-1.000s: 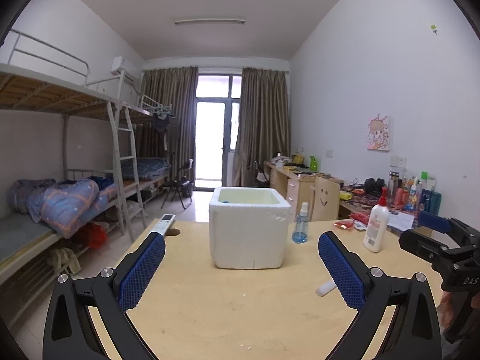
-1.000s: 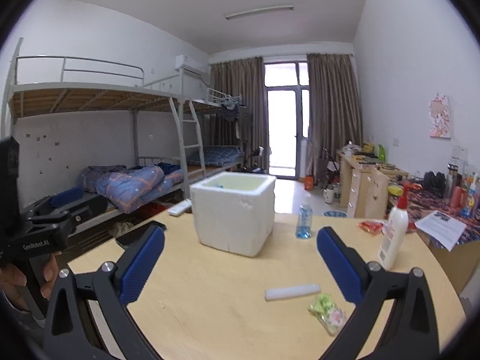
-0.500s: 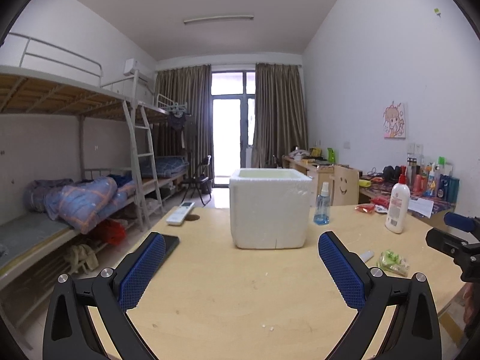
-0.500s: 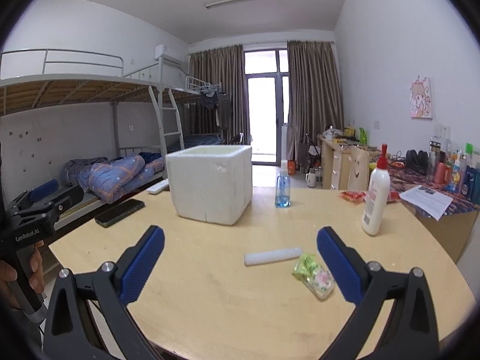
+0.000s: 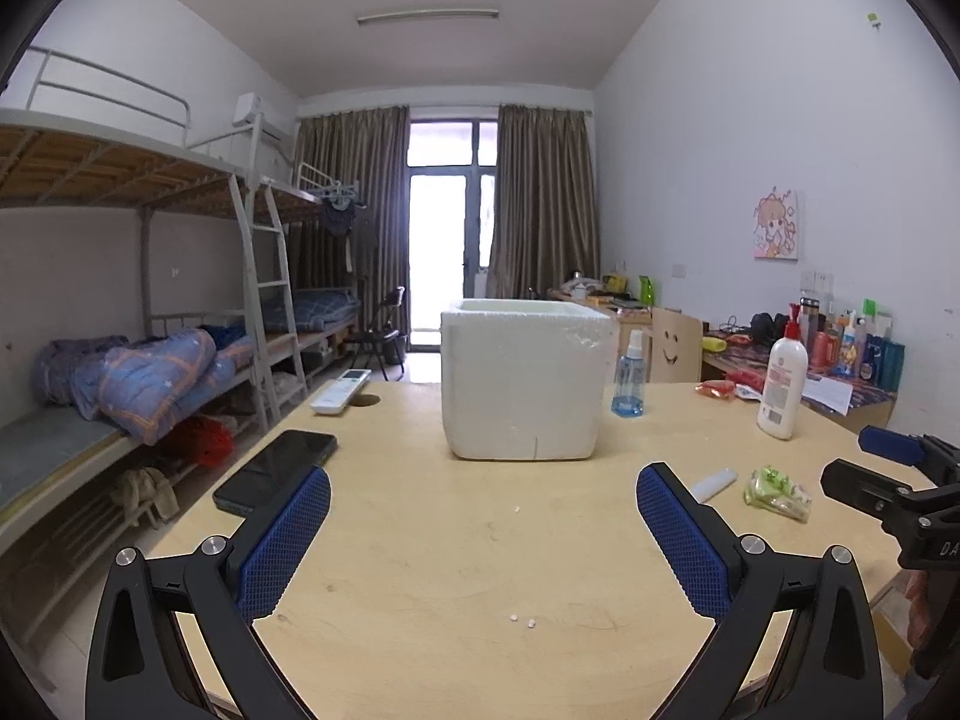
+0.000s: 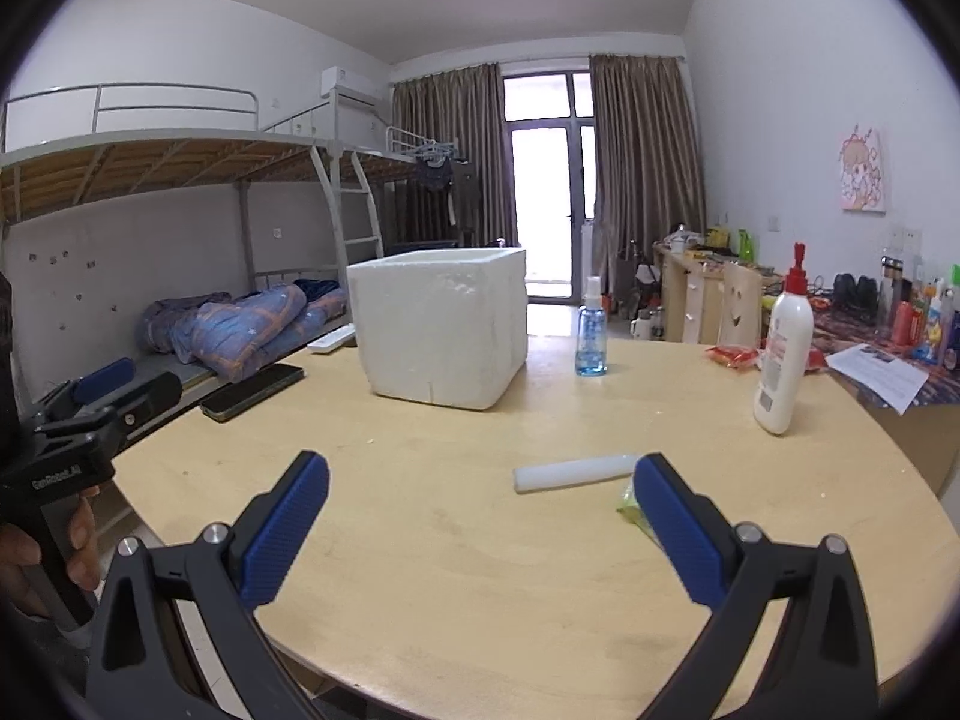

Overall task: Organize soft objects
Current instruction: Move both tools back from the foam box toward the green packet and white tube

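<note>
- Foam box [image 5: 521, 384] stands mid-tabletop [image 5: 456, 570].
- Left gripper [image 5: 483, 534] and right gripper [image 6: 480, 516]: jaws spread wide, holding nothing.
- Green packet [image 5: 777, 486] lies beside a white stick [image 6: 576, 472].

On the round table [image 6: 480, 600] sit one white foam box [image 5: 522, 384], one blue spray bottle [image 5: 629, 381], one white lotion bottle [image 5: 781, 387], one white stick [image 6: 576, 473], one green packet [image 5: 777, 491], one black phone [image 5: 276, 468], one remote [image 5: 341, 390] and one red packet [image 5: 715, 388], with two grippers over them, the left gripper [image 5: 483, 531] and the right gripper [image 6: 480, 519].
</note>
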Demonstrator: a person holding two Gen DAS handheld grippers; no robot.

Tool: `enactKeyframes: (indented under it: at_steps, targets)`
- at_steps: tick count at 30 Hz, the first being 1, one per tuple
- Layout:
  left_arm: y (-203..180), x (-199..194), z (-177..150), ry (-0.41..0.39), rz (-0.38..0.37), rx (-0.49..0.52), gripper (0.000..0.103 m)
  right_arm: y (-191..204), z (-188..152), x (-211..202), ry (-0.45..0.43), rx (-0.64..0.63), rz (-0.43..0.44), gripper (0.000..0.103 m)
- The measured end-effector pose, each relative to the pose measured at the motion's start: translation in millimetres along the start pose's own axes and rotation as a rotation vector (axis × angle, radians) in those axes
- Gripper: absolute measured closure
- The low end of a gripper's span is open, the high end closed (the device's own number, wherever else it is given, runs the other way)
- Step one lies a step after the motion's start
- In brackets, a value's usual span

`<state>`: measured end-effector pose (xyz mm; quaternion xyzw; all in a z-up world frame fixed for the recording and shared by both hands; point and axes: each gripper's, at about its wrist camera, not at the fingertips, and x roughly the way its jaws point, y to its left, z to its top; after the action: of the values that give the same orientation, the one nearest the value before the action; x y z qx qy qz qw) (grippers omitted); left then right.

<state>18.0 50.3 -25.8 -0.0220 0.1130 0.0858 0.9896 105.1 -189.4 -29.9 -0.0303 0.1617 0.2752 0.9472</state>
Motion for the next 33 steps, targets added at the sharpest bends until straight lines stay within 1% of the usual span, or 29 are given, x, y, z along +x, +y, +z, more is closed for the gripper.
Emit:
enactKeyframes:
  at_steps: [3,5,7,13,16,21,27,33]
  targets:
    - [0.8,2.3,-0.8,0.008,0.005,0.001,0.001,-3.9,-0.1,0.5,0.006,0.019,0.016,0.0]
    - [0.2,4.7,-1.7,0.013,-0.002,-0.005,0.001,-6.2,-0.7,-0.1,0.009,0.018,0.004,0.0]
    - [-2.5,8.0,-1.4,0.018,-0.02,-0.009,0.001,-8.6,-1.6,-1.1,0.011,0.018,-0.015,0.0]
    - [-8.9,14.6,-3.6,0.033,-0.06,0.004,0.001,-21.4,-4.3,-4.7,0.019,0.048,-0.027,0.0]
    - [-11.4,17.9,-4.0,0.037,-0.077,0.008,0.001,-28.2,-5.4,-8.0,0.021,0.057,-0.048,0.0]
    - [-23.2,28.3,-5.7,0.063,-0.114,0.024,0.001,-38.6,-6.1,-13.5,0.02,0.077,-0.051,0.0]
    - [-36.5,33.6,-4.9,0.078,-0.172,0.04,0.001,-49.9,-9.0,-19.6,0.022,0.098,-0.09,0.0]
    - [-50.2,35.0,-4.0,0.076,-0.217,0.06,0.001,-58.6,-12.0,-27.0,0.029,0.11,-0.128,0.0]
